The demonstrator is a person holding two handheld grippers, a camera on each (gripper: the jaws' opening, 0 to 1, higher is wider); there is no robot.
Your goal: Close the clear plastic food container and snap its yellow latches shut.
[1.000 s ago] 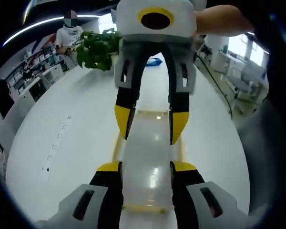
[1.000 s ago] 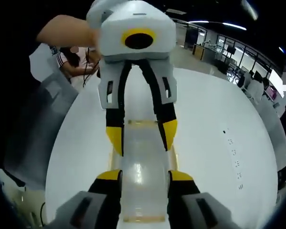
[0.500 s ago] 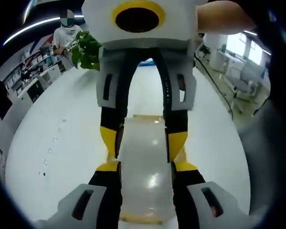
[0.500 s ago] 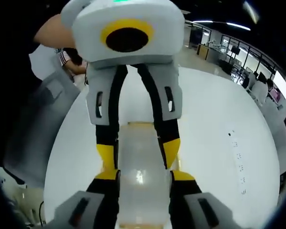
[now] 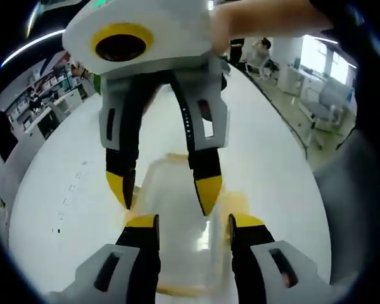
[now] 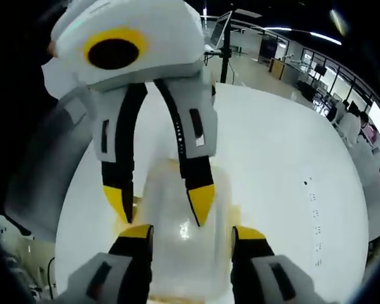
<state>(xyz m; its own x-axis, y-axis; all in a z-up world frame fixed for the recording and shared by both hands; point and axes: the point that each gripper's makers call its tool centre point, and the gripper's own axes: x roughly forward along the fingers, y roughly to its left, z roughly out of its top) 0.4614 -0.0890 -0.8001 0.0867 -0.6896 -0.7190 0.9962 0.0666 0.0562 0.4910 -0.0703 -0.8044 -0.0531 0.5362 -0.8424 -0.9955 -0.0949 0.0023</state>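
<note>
A clear plastic container (image 5: 177, 247) with yellow latches lies on a white table (image 5: 63, 190), lid down on it. A side latch (image 5: 239, 202) shows by my left gripper's right jaw. My left gripper (image 5: 194, 221) is open, one jaw along each long side of the container. My right gripper (image 5: 163, 190) reaches in from the opposite end, tilted, open, its yellow tips over the lid's far half. In the right gripper view the container (image 6: 183, 253) sits between the jaws of my right gripper (image 6: 191, 232), and my left gripper (image 6: 159, 201) hangs over it. Whether any jaw touches the container is unclear.
A hand (image 5: 266, 19) holds the right gripper's body. The round white table (image 6: 291, 164) spreads wide on both sides, its edge (image 5: 291, 133) falling to an office floor. Grey clothing (image 6: 44, 164) stands close at the table's side.
In each view the opposite gripper has come nearer and rolled sideways, its tips now over the lid rather than straddling the far end. Both cameras tilted; the container looks closer.
</note>
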